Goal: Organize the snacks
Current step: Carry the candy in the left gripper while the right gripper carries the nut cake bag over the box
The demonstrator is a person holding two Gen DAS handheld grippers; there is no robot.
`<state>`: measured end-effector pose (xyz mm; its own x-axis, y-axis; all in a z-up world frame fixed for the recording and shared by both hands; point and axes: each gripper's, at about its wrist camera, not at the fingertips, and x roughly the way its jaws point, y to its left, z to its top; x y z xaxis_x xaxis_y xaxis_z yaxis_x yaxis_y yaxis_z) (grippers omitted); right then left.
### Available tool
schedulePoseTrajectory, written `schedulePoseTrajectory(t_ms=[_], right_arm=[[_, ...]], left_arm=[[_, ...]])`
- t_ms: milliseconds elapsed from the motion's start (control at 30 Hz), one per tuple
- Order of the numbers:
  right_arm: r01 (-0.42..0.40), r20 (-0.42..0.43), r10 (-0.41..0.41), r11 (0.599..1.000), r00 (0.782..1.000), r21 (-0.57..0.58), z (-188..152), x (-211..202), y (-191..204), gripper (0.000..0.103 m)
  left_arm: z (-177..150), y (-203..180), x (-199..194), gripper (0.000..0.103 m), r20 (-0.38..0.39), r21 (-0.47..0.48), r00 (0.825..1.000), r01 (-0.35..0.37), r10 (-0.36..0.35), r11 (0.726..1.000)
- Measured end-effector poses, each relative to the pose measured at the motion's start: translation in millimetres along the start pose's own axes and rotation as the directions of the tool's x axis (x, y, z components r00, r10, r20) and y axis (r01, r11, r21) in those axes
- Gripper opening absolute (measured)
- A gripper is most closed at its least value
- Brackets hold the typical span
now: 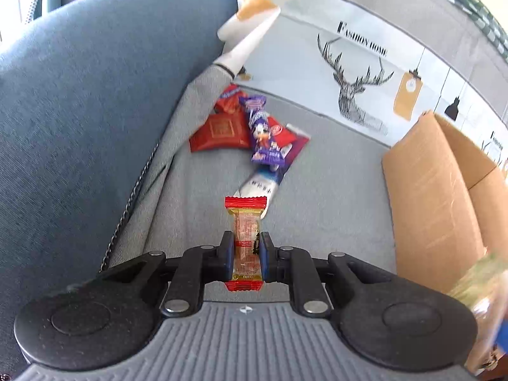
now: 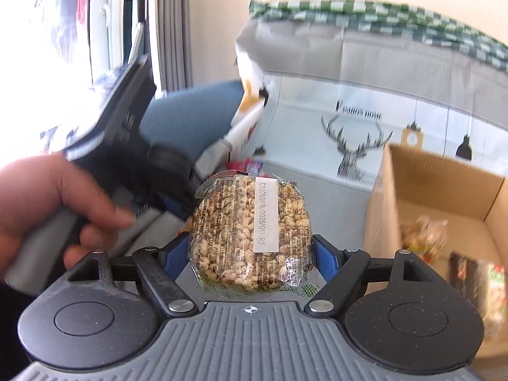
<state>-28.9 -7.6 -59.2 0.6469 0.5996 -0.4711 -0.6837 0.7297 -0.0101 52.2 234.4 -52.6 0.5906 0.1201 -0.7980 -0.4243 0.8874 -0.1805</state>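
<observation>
Over the grey sofa seat [image 1: 333, 165], left gripper [image 1: 247, 247] nearly closed on a light, crinkly candy bar [image 1: 245, 222] at mid-length, right gripper [image 2: 250, 250] wide around a brittle puffed-grain cake [image 2: 250, 231], cardboard box [image 2: 444, 197] right; remaining snack pile [image 1: 254, 133] far left.

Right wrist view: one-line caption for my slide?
Right gripper clamps a wrapped puffed-grain cake beside the open cardboard box.

Two grippers each hold one snack: one red-ended bar [image 1: 246, 238], one puffed-grain cake [image 2: 252, 233]. One cardboard box [image 2: 422, 187] at three o'clock; roughly five packets [image 1: 250, 133] at twelve.
</observation>
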Motion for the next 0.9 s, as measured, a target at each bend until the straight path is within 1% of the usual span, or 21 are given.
schedulePoseTrajectory(t_ms=[133,233,333,433,533,667,767,900], right_arm=[[0.016,0.045,-0.017,1.000,0.999,0.017,28.5,-14.0,-21.0,0.081],[0.033,0.079,-0.036,0.999,0.996,0.034,50.5,-23.1,-45.4,0.081],[0.081,0.118,-0.083,0.996,0.989,0.029,67.7,-29.1,-74.5,0.081],[0.142,0.142,-0.145,0.989,0.979,0.032,76.2,-32.1,-107.7,0.081],[0.194,0.139,-0.203,0.978,0.969,0.081,70.7,-31.5,-139.6,0.081],[0.221,0.092,-0.237,0.962,0.967,0.162,54.2,-35.9,-167.9,0.081],[0.245,0.114,-0.263,0.958,0.958,0.147,47.5,-46.6,-173.3,0.081],[0.291,0.102,-0.299,0.953,0.949,0.083,38.1,-51.0,-179.8,0.081]], left_arm=[[3.0,-4.7,-4.1,0.017,0.024,-0.001,0.999,0.021,-0.021,1.000],[3.5,-9.9,-7.1,0.017,0.041,0.006,0.999,0.033,-0.033,0.999],[4.0,-16.4,-9.3,0.017,0.057,0.019,0.997,0.049,-0.050,0.999],[4.3,-26.4,-11.8,0.017,0.081,0.051,0.995,0.052,-0.056,0.997],[4.4,-37.2,-15.2,0.017,0.108,0.078,0.992,0.064,-0.072,0.995],[5.9,-53.6,-17.6,0.017,0.141,0.107,0.985,0.088,-0.103,0.990],[7.1,-65.7,-19.5,0.017,0.162,0.121,0.978,0.115,-0.134,0.986],[7.5,-85.5,-20.0,0.017,0.180,0.141,0.968,0.150,-0.174,0.979]])
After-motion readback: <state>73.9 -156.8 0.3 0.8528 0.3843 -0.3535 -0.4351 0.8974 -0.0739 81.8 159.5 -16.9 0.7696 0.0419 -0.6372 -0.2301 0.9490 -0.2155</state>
